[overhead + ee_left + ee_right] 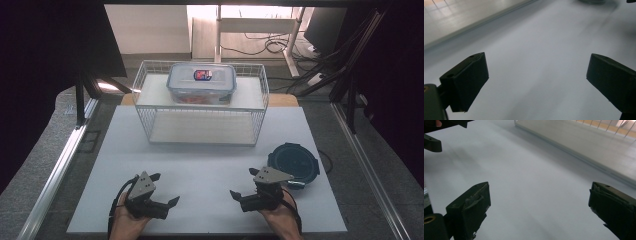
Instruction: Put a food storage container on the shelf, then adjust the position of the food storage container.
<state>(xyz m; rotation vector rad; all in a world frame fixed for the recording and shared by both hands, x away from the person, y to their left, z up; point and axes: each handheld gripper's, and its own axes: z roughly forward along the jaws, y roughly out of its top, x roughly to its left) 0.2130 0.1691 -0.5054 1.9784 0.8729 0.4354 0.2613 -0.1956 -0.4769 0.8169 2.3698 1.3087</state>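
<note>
Left gripper: jaws wide apart, empty, near edge of white mat.
Right gripper: likewise spread, empty.
Round dark lid: just right of right gripper.
Advice: approach the lid's rim low and square.

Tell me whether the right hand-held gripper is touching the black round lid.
Apart. The high view shows white table between the right hand-held gripper and the black round lid beside it.

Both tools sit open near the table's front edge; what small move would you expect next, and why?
Probably the right tool swings toward the dark round lid beside it: both it and the left tool are open and empty, and the lid lies nearest.
</note>
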